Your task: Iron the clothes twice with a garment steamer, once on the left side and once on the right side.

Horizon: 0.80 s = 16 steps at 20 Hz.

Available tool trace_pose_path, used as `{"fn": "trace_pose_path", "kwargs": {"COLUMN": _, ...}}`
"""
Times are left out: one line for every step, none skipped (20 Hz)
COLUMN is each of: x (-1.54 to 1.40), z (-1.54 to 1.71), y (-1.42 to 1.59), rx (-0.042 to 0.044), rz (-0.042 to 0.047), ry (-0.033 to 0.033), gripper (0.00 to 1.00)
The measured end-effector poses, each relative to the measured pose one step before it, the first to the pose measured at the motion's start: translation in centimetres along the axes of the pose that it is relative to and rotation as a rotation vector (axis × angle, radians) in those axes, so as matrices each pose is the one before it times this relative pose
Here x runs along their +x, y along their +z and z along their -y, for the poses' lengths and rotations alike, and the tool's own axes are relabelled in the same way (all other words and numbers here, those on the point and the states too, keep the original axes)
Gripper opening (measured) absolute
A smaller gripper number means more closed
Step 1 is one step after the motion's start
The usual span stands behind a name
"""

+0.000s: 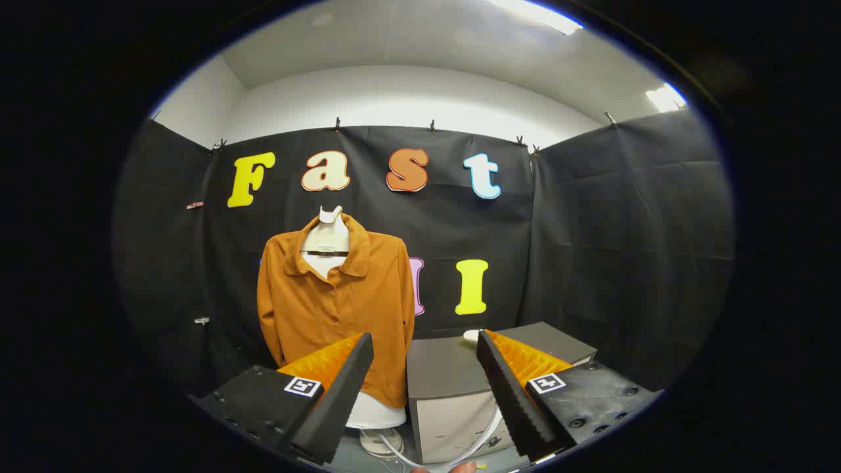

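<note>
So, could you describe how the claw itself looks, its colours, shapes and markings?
The claw has two long black fingers, wedge-shaped, narrowing toward the tips. The inner edge of one finger is toothed like a saw. Behind each finger sits a ribbed orange piece on a black body with small screws. Each side carries a square black-and-white marker tag. The fingers stand wide apart.

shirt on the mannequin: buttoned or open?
Buttoned. The orange shirt hangs closed down the front on the white mannequin, only the collar spread. The gripper fingers are open, holding nothing, well short of it.
</note>
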<state>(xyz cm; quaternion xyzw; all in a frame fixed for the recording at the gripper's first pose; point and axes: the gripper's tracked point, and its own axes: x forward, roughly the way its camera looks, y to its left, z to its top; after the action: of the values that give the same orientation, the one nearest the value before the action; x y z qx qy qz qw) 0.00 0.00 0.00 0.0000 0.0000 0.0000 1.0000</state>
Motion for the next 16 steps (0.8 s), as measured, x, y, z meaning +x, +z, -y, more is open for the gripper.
{"fn": "trace_pose_path", "kwargs": {"x": -0.144, "z": -0.08, "y": -0.075, "rx": -0.00154, "rz": -0.00034, "ry": 0.00307, "gripper": 0.99}}
{"fn": "trace_pose_path", "kwargs": {"x": -0.103, "z": -0.165, "y": -0.041, "rx": 0.00101, "rz": -0.00147, "ry": 0.00214, "gripper": 0.99}}
{"fn": "trace_pose_path", "kwargs": {"x": -0.22, "z": -0.212, "y": -0.06, "rx": 0.00133, "rz": -0.00052, "ry": 0.00433, "gripper": 0.99}}
{"fn": "trace_pose_path", "kwargs": {"x": -0.127, "z": -0.258, "y": -0.031, "rx": 0.0014, "rz": -0.00033, "ry": 0.00434, "gripper": 0.99}}
{"fn": "trace_pose_path", "kwargs": {"x": -0.191, "z": -0.172, "y": -0.02, "rx": -0.00043, "rz": -0.00019, "ry": 0.00377, "gripper": 0.99}}
{"fn": "trace_pose_path", "kwargs": {"x": -0.049, "z": -0.253, "y": 0.05, "rx": -0.00117, "rz": 0.00121, "ry": 0.00435, "gripper": 0.99}}
{"fn": "trace_pose_path", "kwargs": {"x": -0.18, "z": -0.294, "y": 0.077, "rx": -0.00042, "rz": 0.00089, "ry": 0.00822, "gripper": 0.99}}
{"fn": "trace_pose_path", "kwargs": {"x": -0.157, "z": -0.265, "y": 0.217, "rx": 0.0019, "rz": 0.00519, "ry": 0.00574, "gripper": 0.99}}
{"fn": "trace_pose_path", "kwargs": {"x": -0.1, "z": -0.086, "y": 0.16, "rx": 0.00098, "rz": 0.00557, "ry": 0.00455, "gripper": 0.99}}
{"fn": "trace_pose_path", "kwargs": {"x": -0.184, "z": -0.274, "y": 0.252, "rx": -0.00157, "rz": 0.00576, "ry": 0.00493, "gripper": 0.99}}
{"fn": "trace_pose_path", "kwargs": {"x": -0.015, "z": -0.129, "y": 0.092, "rx": -0.0034, "rz": 0.00358, "ry": 0.00199, "gripper": 0.99}}
{"fn": "trace_pose_path", "kwargs": {"x": -0.024, "z": -0.097, "y": -0.034, "rx": -0.00421, "rz": 0.00027, "ry": -0.00006, "gripper": 0.99}}
{"fn": "trace_pose_path", "kwargs": {"x": -0.017, "z": -0.106, "y": 0.031, "rx": -0.00174, "rz": -0.00109, "ry": -0.00004, "gripper": 0.99}}
{"fn": "trace_pose_path", "kwargs": {"x": -0.024, "z": -0.13, "y": -0.089, "rx": 0.00056, "rz": -0.00432, "ry": 0.00189, "gripper": 0.99}}
{"fn": "trace_pose_path", "kwargs": {"x": -0.137, "z": -0.197, "y": 0.174, "rx": 0.00091, "rz": 0.00067, "ry": 0.00226, "gripper": 0.99}}
{"fn": "trace_pose_path", "kwargs": {"x": 0.061, "z": -0.053, "y": 0.067, "rx": -0.00091, "rz": 0.00108, "ry": -0.00028, "gripper": 0.99}}
